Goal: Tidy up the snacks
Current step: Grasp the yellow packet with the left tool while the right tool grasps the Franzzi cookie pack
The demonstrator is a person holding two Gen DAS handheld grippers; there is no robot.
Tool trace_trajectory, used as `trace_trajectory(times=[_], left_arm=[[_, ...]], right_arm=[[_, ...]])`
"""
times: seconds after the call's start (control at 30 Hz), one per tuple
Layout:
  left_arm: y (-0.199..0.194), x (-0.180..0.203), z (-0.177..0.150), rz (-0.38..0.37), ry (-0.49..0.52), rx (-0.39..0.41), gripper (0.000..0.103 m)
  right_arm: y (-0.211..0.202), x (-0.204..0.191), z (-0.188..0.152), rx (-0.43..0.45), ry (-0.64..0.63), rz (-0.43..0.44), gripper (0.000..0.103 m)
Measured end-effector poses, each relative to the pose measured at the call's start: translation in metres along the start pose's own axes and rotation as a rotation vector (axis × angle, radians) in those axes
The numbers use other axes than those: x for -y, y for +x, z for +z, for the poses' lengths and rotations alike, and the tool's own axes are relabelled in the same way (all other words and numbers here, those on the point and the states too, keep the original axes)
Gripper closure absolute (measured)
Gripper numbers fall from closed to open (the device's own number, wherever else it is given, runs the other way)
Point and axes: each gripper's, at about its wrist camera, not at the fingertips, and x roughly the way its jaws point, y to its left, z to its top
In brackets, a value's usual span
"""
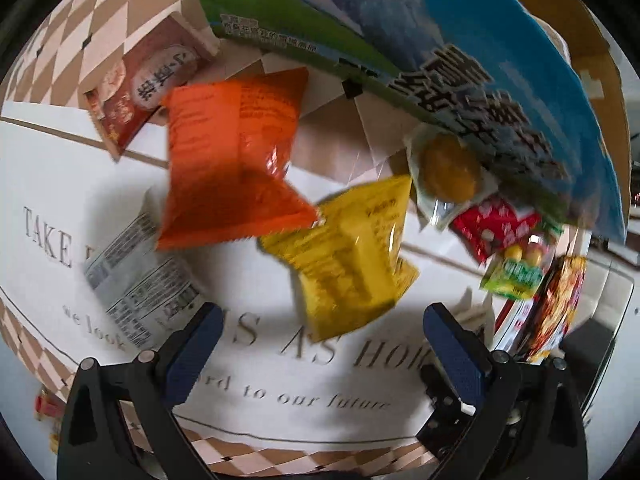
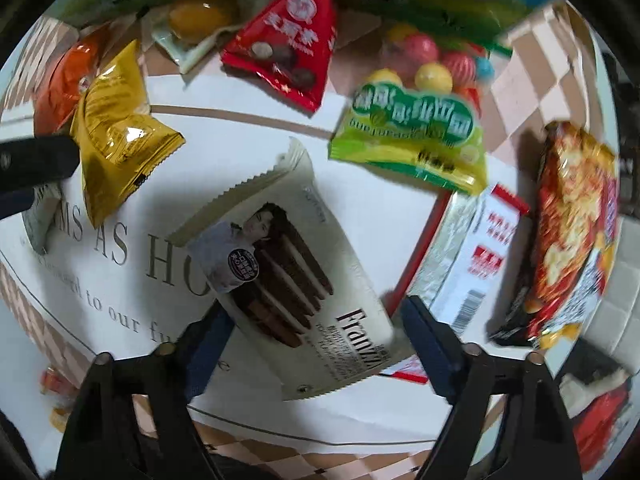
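Going left to right across the printed tablecloth [image 1: 280,360], nothing looks sorted yet: the snacks lie loose and scattered in no rows or groups, so by my reading the organizing has barely begun. At the far left of the left wrist view, a dark red packet [image 1: 140,88] sits at the cloth's checkered border, with a grey-white wrapper [image 1: 136,272] nearer the camera. Next come an orange bag [image 1: 232,160] and a yellow bag [image 1: 352,252], the orange one's corner overlapping the yellow one. The left gripper [image 1: 320,340] is spread wide and holds nothing; it hovers just short of the yellow bag, which lies ahead between its fingers, the likeliest next pick. Further right lie a clear pouch with something yellow inside [image 1: 448,172], a red candy bag [image 1: 496,228] and a green bag of coloured balls [image 1: 516,272], all near a large blue and green box [image 1: 440,40] that runs along the back. In the right wrist view, the right gripper [image 2: 316,332] is also spread, its fingers on either side of a cream wafer-stick pack [image 2: 304,272] without squeezing it, as far as I can tell. To the right of that pack are a white and red carton [image 2: 476,264] and a red and yellow chip bag [image 2: 568,232] at the cloth's edge. Every piece is left to gather and arrange, and the pictures show no clear tray or spot meant to receive them.
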Motion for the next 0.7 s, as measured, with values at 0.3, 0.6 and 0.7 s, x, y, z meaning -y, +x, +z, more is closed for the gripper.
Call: trace_trajectory(times=[0.3,0.6,0.7], left_arm=[[0.016,0.023,0.020,0.137,0.066,-0.006,0.004],[0.010,0.025,0.000,0.239,0.177,0.002,0.004],[0.000,0.040,-0.004,0.245,0.244,0.052,0.004]], right_arm=[[0.008,0.036,-0.001,-0.051,0.250,0.171,0.025],[-0.004,0.050,0.015,-0.069,0.244,0.183,0.025],[-0.021,0.051,0.016,-0.057,0.244,0.188,0.025]])
